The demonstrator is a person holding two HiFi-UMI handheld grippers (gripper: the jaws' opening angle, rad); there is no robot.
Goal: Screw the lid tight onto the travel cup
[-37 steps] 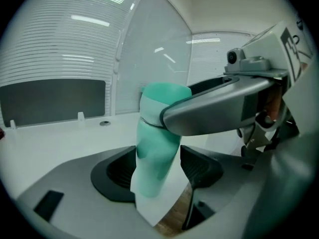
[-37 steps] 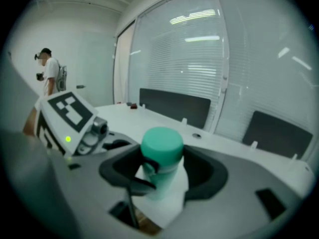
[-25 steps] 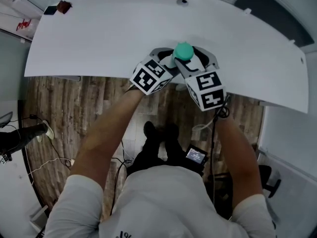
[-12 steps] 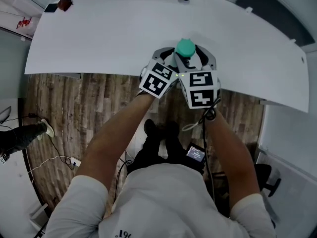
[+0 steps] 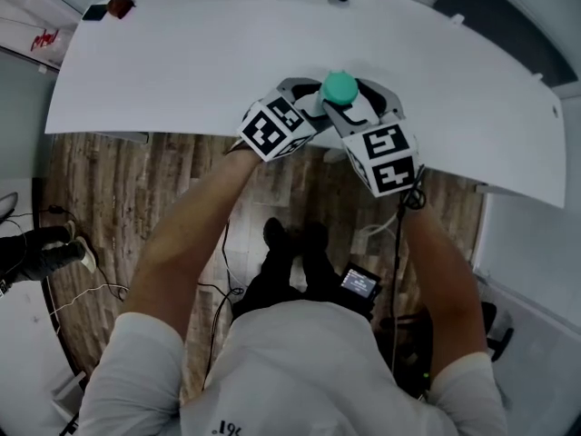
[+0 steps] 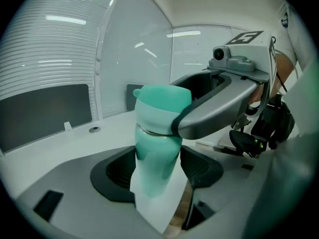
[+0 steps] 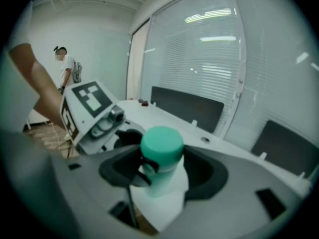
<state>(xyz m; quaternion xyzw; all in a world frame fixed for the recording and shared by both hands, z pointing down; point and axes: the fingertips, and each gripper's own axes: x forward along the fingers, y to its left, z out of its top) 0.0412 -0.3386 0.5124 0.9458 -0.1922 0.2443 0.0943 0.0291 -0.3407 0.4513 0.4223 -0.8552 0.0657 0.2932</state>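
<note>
The left claw (image 6: 157, 169) is shut tight on the body of the green travel cup (image 6: 153, 151). The right claw (image 7: 162, 164) is shut tight on the green lid (image 7: 161, 142), which is sat on top of the cup. The cup is stood upright at the near edge of the white worktop (image 5: 200, 62), about the middle of that edge. Both claws are held at the cup from the near side, close together.
</note>
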